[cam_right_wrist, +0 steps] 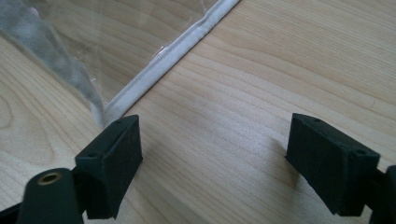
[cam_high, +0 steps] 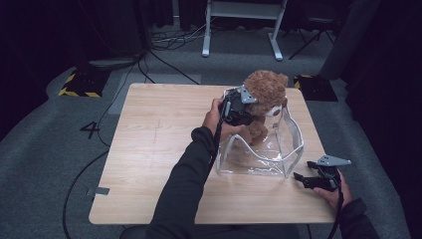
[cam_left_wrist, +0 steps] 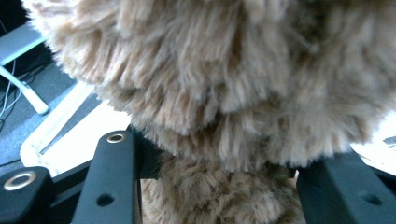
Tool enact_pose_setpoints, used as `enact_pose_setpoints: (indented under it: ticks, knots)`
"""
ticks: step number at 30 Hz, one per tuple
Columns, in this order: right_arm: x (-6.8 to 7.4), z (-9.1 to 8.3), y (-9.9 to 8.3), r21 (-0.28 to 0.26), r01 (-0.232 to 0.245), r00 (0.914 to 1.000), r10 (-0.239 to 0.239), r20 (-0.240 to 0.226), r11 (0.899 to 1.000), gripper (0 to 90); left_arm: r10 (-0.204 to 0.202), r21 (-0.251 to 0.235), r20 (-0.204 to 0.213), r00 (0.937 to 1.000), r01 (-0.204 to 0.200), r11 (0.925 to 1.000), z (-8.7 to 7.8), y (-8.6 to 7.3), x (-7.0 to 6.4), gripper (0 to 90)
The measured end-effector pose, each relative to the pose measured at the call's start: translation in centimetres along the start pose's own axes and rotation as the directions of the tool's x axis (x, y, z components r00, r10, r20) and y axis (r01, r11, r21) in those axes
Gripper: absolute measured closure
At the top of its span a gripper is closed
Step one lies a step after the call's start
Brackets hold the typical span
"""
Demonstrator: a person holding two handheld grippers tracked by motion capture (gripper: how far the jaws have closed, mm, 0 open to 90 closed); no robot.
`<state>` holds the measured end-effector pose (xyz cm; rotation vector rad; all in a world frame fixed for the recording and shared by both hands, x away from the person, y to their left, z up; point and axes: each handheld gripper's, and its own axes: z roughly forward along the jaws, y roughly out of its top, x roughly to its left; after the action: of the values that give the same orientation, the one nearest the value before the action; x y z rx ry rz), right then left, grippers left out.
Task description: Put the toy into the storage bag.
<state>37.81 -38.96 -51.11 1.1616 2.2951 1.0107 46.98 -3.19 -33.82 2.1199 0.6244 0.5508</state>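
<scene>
My right tool [cam_high: 309, 179] sits lower right of the high view, low over the table [cam_high: 149, 149], jaws wide apart, nothing between them. In the right gripper view the white-trimmed bottom corner of the clear bag [cam_right_wrist: 154, 70] lies just beyond the left jaw, upper left of the frame. Farther up, right of centre in the high view, the clear bag [cam_high: 278, 149] stands open on the table. My left tool [cam_high: 238, 110] is at its mouth, jaws clamped on the teddy bear [cam_high: 266, 94], fur pressed between them in the left gripper view [cam_left_wrist: 224, 93]. Bear's lower body is inside the bag, head above the rim.
</scene>
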Motion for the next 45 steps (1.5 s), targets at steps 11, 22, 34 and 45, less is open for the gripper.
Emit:
enact_pose_setpoints:
  ticks: [11,22,34,45]
  knots:
    - [0.0,0.0,0.0,0.000,0.000,1.0000,0.000,0.000,1.000,18.0,0.008,0.075,0.005,1.0000,-0.009,0.9971,0.4,-0.2,0.2,42.4]
    - [0.0,0.0,0.0,0.000,0.001,1.0000,-0.001,0.001,1.000,18.0,-0.026,0.108,0.012,0.9996,0.025,0.9939,0.0,0.0,0.5,32.5]
    - [0.0,0.0,0.0,0.000,0.001,1.0000,-0.001,0.002,1.000,18.1,-0.056,0.089,0.004,0.9984,0.056,0.9945,-0.9,0.1,0.7,24.1]
    - [0.0,0.0,0.0,0.000,0.001,1.0000,-0.001,0.002,1.000,18.0,-0.070,0.016,0.041,0.9967,0.069,0.9975,-2.5,0.3,0.9,21.2]
